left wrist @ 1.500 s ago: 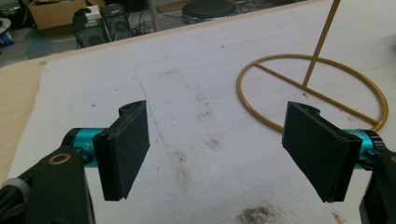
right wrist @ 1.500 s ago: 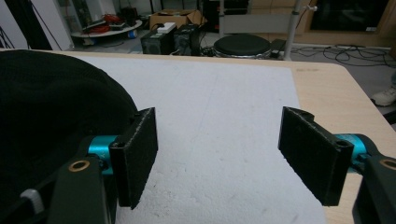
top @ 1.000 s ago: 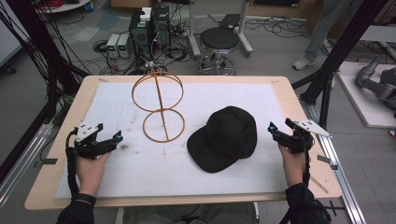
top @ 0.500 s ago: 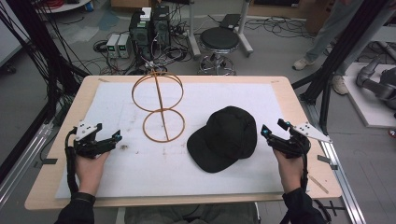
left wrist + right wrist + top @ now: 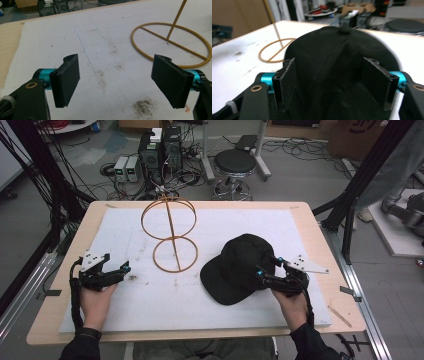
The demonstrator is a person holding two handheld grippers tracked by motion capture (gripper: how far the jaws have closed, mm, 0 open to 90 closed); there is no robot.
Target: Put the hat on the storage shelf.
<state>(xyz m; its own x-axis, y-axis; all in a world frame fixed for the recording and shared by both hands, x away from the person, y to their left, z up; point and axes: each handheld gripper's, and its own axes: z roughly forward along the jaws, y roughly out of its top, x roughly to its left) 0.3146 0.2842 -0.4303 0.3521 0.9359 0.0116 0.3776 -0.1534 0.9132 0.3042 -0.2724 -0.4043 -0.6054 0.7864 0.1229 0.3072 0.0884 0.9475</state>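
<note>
High view: a person sits at a worktop (image 5: 60, 320) covered by a white sheet (image 5: 225, 225), holding a claw in each hand. A black cap (image 5: 239, 267) lies on the sheet at about 4 o'clock from the worktop's centre. A gold wire stand (image 5: 170, 232), two rings joined by a slanted rod, rises at about 11 o'clock from the cap.

Over the last second the right claw (image 5: 267, 268) has moved in from the right edge toward the cap. Its jaws are spread wide and now sit at the cap's right side, one tip over the fabric. In the right gripper view the right claw (image 5: 337, 83) frames the cap's (image 5: 342, 57) crown between its parted jaws, nothing clamped yet. This looks like the approach to a grasp on the cap, with closing on the fabric the likely next step.

The left claw (image 5: 117, 269) has stayed put near the worktop's left edge, at 9 o'clock from the cap, also wide open and empty. In the left gripper view the left claw (image 5: 116, 80) faces bare, smudged sheet, with the stand's base ring (image 5: 171, 45) at its 2 o'clock.

Open room lies at 6 o'clock from the stand, between the two hands. The cap's brim points toward 7 o'clock, well inside the near edge. The stand is near the cap's far-left side, so a lift toward 11 o'clock could catch the rings.
</note>
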